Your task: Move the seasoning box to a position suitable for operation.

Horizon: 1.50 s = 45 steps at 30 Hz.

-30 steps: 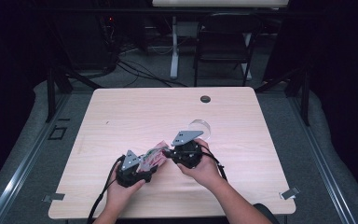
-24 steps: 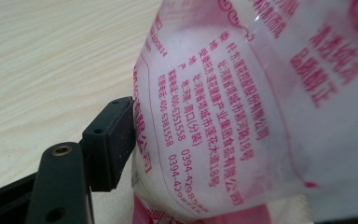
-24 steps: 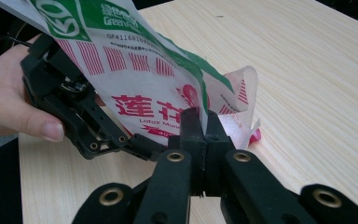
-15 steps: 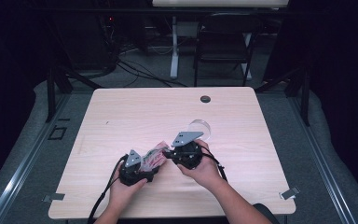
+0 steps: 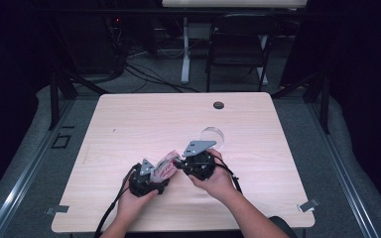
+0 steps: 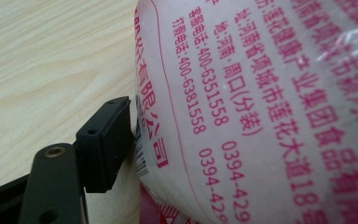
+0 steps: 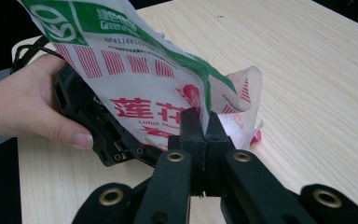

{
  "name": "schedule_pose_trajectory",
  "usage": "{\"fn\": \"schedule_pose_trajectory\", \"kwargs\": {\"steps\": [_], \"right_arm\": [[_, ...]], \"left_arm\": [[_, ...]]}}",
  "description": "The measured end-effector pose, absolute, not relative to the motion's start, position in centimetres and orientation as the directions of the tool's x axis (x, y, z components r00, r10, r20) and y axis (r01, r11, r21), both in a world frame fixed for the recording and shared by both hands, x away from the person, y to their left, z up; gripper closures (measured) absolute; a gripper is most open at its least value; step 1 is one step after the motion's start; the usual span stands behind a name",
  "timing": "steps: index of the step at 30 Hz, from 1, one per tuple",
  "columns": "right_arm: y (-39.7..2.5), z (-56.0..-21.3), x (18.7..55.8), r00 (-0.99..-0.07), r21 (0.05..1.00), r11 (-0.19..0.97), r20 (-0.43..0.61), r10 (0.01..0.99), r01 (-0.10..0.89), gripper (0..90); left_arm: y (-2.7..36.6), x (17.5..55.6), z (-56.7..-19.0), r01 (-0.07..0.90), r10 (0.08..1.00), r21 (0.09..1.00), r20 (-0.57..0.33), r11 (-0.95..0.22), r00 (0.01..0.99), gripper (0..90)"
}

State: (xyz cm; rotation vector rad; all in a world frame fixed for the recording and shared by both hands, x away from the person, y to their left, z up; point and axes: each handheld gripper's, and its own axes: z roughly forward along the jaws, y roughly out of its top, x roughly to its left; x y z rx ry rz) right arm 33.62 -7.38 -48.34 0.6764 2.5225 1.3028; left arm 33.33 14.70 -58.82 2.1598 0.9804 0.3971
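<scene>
A plastic food packet (image 5: 164, 167), white with red and green print, is held up between both grippers near the table's front edge. My left gripper (image 5: 155, 174) is shut on its lower part. In the left gripper view one black finger (image 6: 103, 142) presses the packet (image 6: 261, 102), and the other finger is hidden behind it. My right gripper (image 5: 180, 162) is shut on the packet's crumpled edge. In the right gripper view its pads (image 7: 205, 126) pinch the film of the packet (image 7: 135, 79), and the other hand grips the left gripper's body (image 7: 93, 121) beyond.
A clear round lid or cup (image 5: 213, 135) lies just behind the right gripper. A small black disc (image 5: 219, 105) sits near the far edge of the wooden table (image 5: 129, 124). A chair and cables stand beyond the table.
</scene>
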Motion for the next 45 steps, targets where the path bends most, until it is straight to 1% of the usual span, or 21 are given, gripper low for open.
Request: {"fn": "schedule_pose_trajectory", "kwargs": {"steps": [6, 9, 16, 19, 21, 23, 25, 37, 45], "right_arm": [[-7.37, -48.34, 33.55, -0.869, 0.813, 0.501, 0.011, 0.495, 0.296, 90.0], [-7.36, -48.34, 33.52, -0.871, 0.812, 0.503, 0.012, 0.491, 0.295, 90.0], [-7.29, -48.33, 33.45, -0.87, 0.812, 0.504, 0.008, 0.494, 0.294, 90.0], [-7.25, -48.33, 33.4, -0.87, 0.812, 0.505, 0.006, 0.494, 0.292, 90.0], [-7.23, -48.33, 33.38, -0.869, 0.811, 0.508, 0.001, 0.494, 0.289, 90.0], [-7.22, -48.35, 33.39, -0.868, 0.812, 0.507, 0.0, 0.496, 0.29, 90.0], [-7.24, -48.36, 33.43, -0.869, 0.812, 0.505, 0.003, 0.495, 0.291, 90.0], [-7.37, -48.36, 33.53, -0.866, 0.815, 0.499, 0.006, 0.499, 0.293, 90.0], [-7.63, -48.3, 33.64, -0.868, 0.818, 0.494, 0.012, 0.496, 0.293, 90.0]], "left_arm": [[14.6, 33.38, -58.87, 0.54, 0.765, 0.716, -0.013, -0.443, 0.644, 24.1], [14.62, 33.55, -58.9, 0.556, 0.775, 0.705, -0.015, -0.44, 0.632, 15.6], [14.61, 33.65, -58.89, 0.556, 0.773, 0.706, -0.018, -0.439, 0.634, 15.5], [14.59, 33.75, -58.91, 0.55, 0.774, 0.713, -0.018, -0.434, 0.633, 18.2], [14.6, 33.83, -58.85, 0.538, 0.761, 0.717, -0.016, -0.443, 0.649, 22.2], [14.62, 33.79, -58.81, 0.529, 0.752, 0.722, -0.019, -0.446, 0.659, 27.5], [14.57, 33.72, -58.8, 0.512, 0.737, 0.73, -0.018, -0.452, 0.676, 37.2], [14.64, 33.72, -58.73, 0.499, 0.744, 0.74, 0.002, -0.451, 0.668, 51.1], [14.7, 33.46, -58.64, 0.479, 0.749, 0.758, 0.018, -0.442, 0.663, 57.0]]}}
